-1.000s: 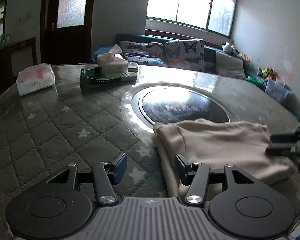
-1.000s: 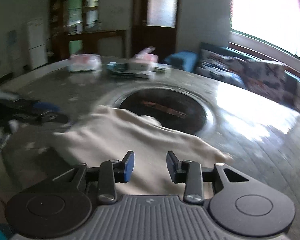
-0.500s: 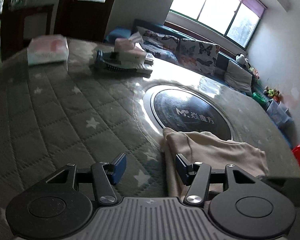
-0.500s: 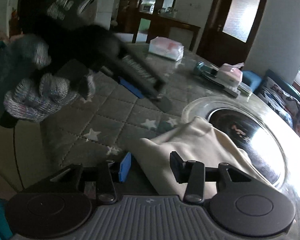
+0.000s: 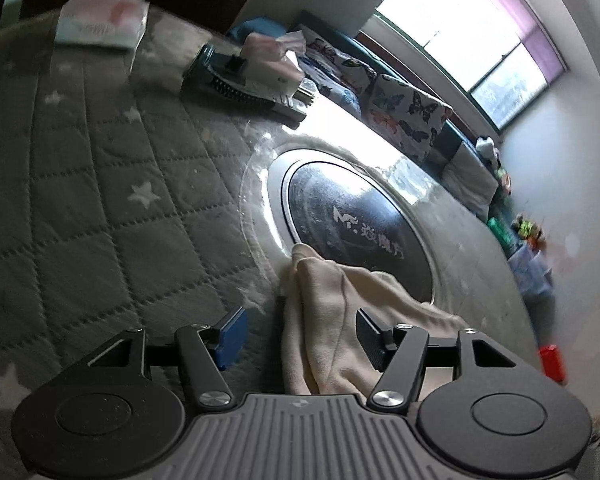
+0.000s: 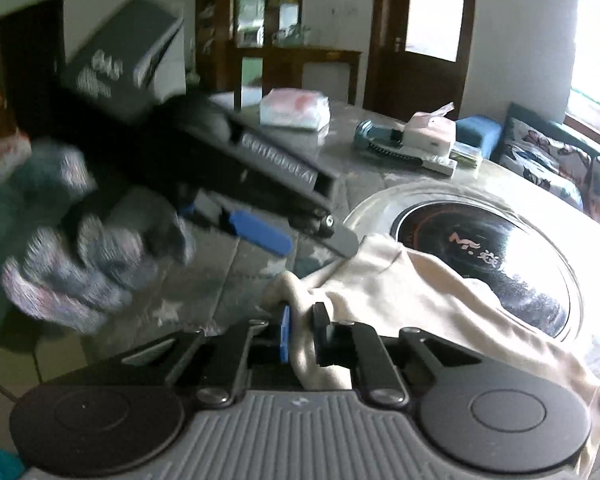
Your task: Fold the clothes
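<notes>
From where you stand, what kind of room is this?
Most likely a home living or dining room: a sofa with butterfly cushions under a window, a glass-fronted cabinet, and a round table with a quilted star cover.

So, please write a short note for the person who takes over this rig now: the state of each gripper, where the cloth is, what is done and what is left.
Right gripper: shut on a bunched edge of the cream garment.
Left gripper: jaws opening, the garment's other end lies between them, pads not pressing on it.
The garment lies crumpled on the quilted table cover, partly over the round glass hob.
Done: one end gripped.
Left: probably grip the other end with the left gripper, spread the garment flat, then fold. No neat fold shows yet.
</notes>
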A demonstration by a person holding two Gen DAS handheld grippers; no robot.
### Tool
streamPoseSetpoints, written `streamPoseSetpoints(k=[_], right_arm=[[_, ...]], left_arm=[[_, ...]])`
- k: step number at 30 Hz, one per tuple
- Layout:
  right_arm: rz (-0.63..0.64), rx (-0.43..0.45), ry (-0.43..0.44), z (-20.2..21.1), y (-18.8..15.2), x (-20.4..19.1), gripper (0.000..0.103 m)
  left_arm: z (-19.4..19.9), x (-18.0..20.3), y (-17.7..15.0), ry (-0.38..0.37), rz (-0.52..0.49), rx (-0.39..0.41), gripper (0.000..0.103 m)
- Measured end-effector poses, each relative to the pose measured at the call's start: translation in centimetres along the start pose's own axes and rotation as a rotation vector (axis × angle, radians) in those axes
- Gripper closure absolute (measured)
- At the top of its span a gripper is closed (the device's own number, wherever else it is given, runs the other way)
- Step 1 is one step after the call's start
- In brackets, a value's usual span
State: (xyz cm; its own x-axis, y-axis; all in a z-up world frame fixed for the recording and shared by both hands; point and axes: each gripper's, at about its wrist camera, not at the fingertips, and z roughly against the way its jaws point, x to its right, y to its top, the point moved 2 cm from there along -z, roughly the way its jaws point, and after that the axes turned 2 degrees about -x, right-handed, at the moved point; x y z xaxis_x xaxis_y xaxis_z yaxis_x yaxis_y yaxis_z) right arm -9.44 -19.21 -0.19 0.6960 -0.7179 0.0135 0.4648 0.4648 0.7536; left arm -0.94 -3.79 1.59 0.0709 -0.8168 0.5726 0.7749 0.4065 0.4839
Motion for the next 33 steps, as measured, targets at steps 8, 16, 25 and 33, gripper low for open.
streamPoseSetpoints(k=[8, 16, 25, 33], right_arm=[[-0.077, 0.067, 0.033, 2.4, -0.2, 1.5, 0.096], [-0.080, 0.074, 0.030, 3.5, -1.2, 1.5, 0.097], [-0.271, 0.050, -0.213, 6.1, -4.5, 9.0, 0.091], [-0.473, 0.036, -0.399, 6.5, -8.5, 16.1, 0.062]], left_arm=[[-1.7, 0.9, -0.4, -0.068, 0.102, -0.056, 0.046], [-2.7, 0.3, -1.1, -0.036, 0.107, -0.066, 0.087], [-2.8, 1.0, -1.2, -0.007, 0.044, -0.057, 0.087], [-3.0, 1.6, -1.3, 0.016, -0.001, -0.046, 0.087]])
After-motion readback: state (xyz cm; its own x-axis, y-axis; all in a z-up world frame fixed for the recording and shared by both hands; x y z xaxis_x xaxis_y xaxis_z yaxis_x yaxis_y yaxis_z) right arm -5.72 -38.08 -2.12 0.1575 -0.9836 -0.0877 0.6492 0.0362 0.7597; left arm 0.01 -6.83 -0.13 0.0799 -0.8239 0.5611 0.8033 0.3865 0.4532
